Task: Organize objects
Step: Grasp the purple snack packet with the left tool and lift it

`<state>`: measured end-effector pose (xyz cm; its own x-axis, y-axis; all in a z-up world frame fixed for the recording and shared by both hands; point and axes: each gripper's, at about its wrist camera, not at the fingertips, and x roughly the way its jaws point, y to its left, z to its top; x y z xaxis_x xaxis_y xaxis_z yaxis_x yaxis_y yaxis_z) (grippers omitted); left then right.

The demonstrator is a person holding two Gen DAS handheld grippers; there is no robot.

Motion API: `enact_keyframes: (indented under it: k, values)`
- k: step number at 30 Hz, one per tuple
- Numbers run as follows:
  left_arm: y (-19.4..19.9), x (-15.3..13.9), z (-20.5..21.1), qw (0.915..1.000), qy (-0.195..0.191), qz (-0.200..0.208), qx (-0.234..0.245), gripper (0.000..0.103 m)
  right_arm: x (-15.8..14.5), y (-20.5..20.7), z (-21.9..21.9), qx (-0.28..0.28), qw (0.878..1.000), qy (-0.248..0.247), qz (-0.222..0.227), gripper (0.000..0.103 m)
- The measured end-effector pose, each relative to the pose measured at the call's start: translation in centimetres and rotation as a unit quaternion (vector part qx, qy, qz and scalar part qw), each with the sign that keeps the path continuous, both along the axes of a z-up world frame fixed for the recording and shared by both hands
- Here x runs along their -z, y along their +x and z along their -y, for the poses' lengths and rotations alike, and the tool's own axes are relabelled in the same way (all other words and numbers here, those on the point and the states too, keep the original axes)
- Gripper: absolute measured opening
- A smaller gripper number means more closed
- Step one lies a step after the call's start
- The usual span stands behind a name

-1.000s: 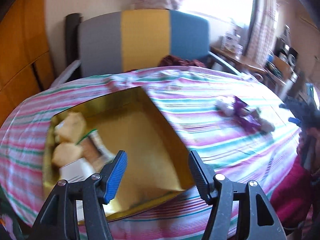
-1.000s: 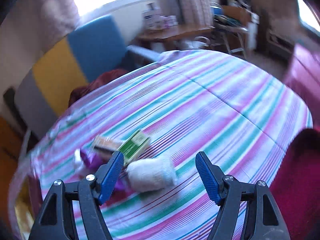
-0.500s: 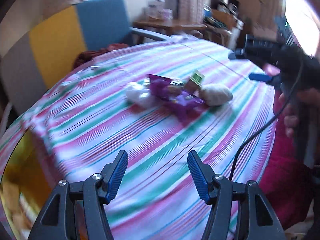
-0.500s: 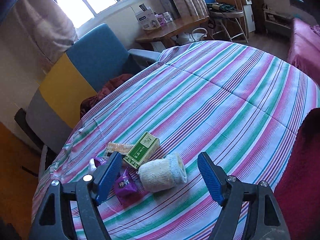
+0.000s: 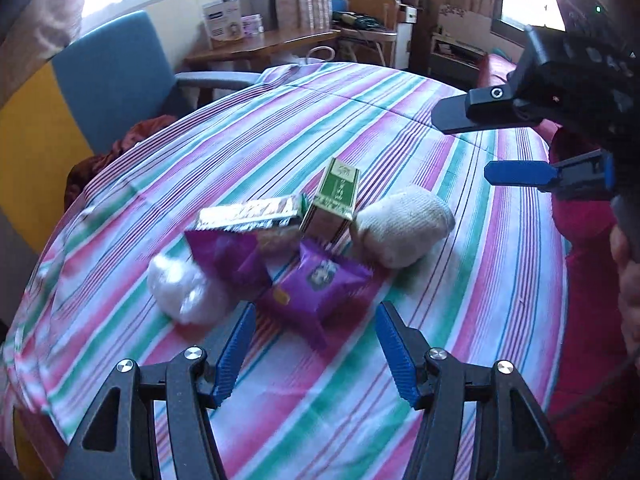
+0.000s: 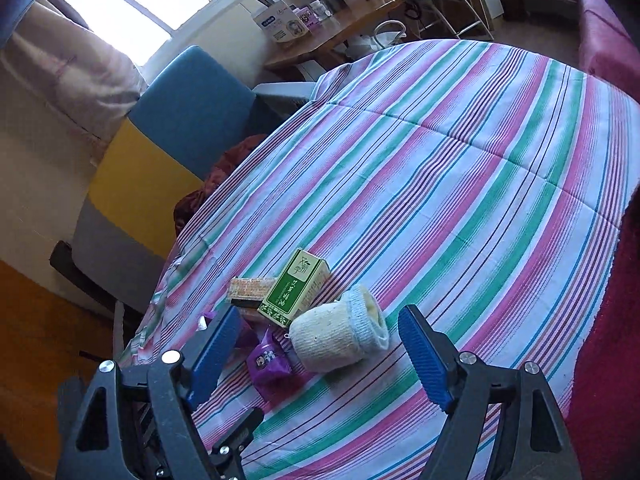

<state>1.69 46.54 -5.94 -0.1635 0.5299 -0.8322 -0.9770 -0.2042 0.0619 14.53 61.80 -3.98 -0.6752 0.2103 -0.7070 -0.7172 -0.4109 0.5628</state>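
A small pile lies on the striped tablecloth point(image 5: 400, 120). In it are a purple snack packet point(image 5: 316, 288), a second purple packet point(image 5: 228, 256), a white fluffy lump point(image 5: 184, 288), a foil bar packet point(image 5: 248, 214), a green box point(image 5: 334, 200) and a rolled cream sock point(image 5: 404, 226). My left gripper point(image 5: 313, 312) hangs open just in front of the near purple packet, touching nothing. The right gripper point(image 5: 460, 145) comes in from the right, open. In the right wrist view the right gripper point(image 6: 318, 312) frames the sock point(image 6: 340, 336), pads apart from it, beside the green box point(image 6: 296, 288).
A blue, yellow and grey chair point(image 5: 112, 80) with a dark red garment point(image 5: 136, 136) stands behind the table. Further back is a wooden side table point(image 5: 260, 40) with boxes. A red cloth point(image 5: 580, 280) and a person's hand point(image 5: 628, 280) are at the right edge.
The left wrist view swung away from a gold box holding items and now faces the pile, much closer. The right gripper's jaws widened and rolled slightly over the sock.
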Motion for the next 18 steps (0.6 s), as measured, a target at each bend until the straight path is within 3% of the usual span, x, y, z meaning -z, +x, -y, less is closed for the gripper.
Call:
enact_keyframes:
  k: [7,8,9,11,18]
  values:
    - [-0.4,2.7,-3.2,0.9988,-0.032,-0.013,0.034,0.063,0.3,-0.1,-0.1,-0.003,1.0,-0.015,-0.007,0.082]
    - [-0.7,3.1,-3.5,0.9989,-0.032,-0.01,0.032,0.059,0.4,-0.1,-0.2,-0.002,1.0,-0.016,-0.007,0.082]
    - [-0.9,3.4,-3.7,0.9991,-0.033,-0.006,0.027,0.049,0.4,-0.1,-0.2,-0.001,1.0,-0.016,-0.006,0.082]
    - [-1.5,4.0,-3.8,0.9993,-0.028,0.019,0.013,0.037,0.5,-0.2,-0.3,0.0,1.0,-0.016,-0.003,0.082]
    - [-0.5,3.7,0.8,0.9978,-0.008,0.045,-0.048,0.034,0.5,-0.4,-0.1,-0.002,1.0,-0.006,0.005,0.082]
